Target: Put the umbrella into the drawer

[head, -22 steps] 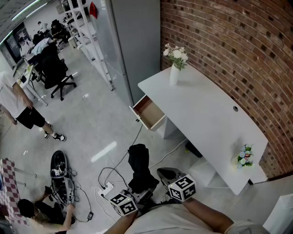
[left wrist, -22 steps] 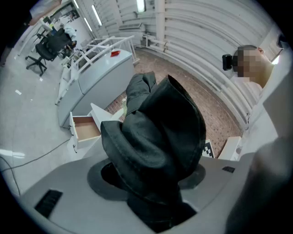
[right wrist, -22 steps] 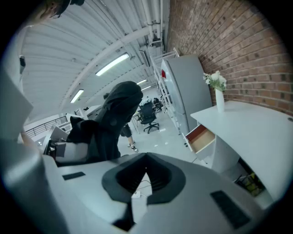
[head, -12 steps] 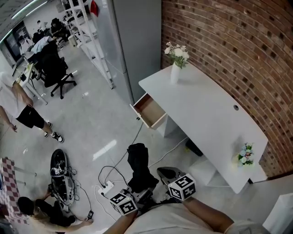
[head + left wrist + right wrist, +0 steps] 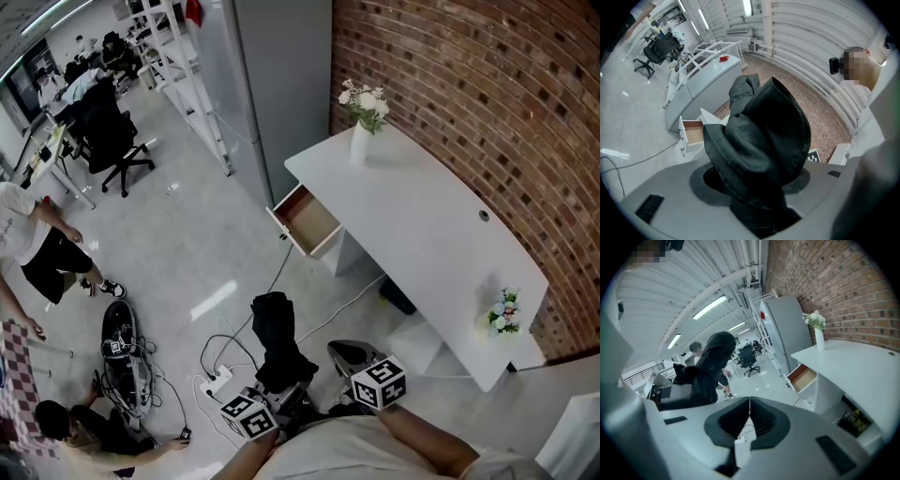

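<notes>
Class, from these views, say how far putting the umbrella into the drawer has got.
Done: the drawer stands open. In hand: the left gripper grips the folded black umbrella, well short of the drawer; the right gripper is shut and empty. Left: carry the umbrella over and lay it inside.

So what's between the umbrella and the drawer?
Only bare floor, with a thin cable lying on it. The head view shows this stretch from the umbrella up to the open drawer.
</notes>
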